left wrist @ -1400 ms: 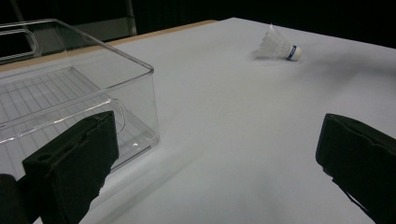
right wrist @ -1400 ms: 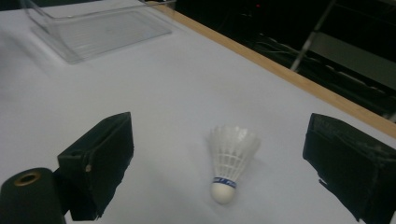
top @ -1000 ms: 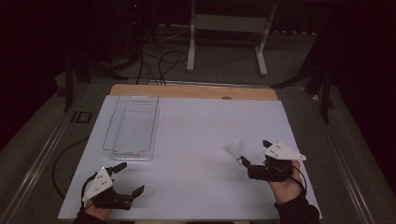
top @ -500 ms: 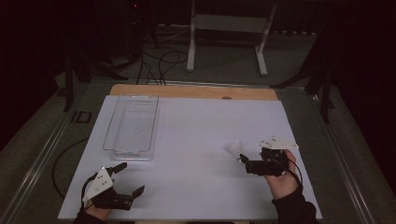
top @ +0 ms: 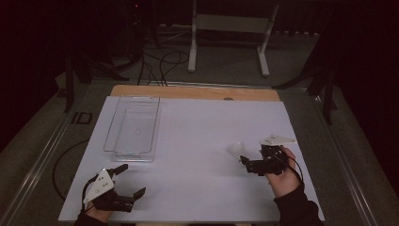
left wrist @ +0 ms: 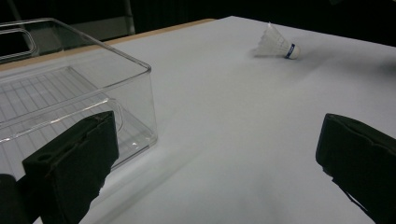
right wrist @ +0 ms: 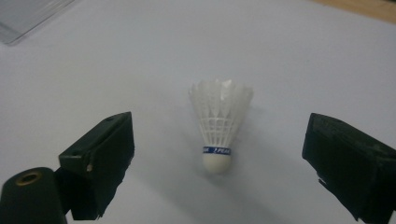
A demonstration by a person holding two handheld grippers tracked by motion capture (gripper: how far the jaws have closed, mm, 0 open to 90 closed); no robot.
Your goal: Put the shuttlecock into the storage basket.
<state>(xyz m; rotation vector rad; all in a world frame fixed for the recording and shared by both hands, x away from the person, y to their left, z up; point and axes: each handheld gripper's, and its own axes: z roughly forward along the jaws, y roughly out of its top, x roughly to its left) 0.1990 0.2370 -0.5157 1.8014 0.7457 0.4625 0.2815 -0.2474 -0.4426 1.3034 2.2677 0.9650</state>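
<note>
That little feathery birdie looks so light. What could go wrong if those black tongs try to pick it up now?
The shuttlecock lies loose on the white sheet, between the open right tongs. One jaw touching first could nudge or roll it aside. Closing on the thin skirt rather than the cork may crush or bend it. The clear bin is well across the table, so a weak grip might drop it.

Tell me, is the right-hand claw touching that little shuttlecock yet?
Apart. In the right gripper view the shuttlecock lies between the right gripper's open jaws, with bare white table on both sides.
</note>
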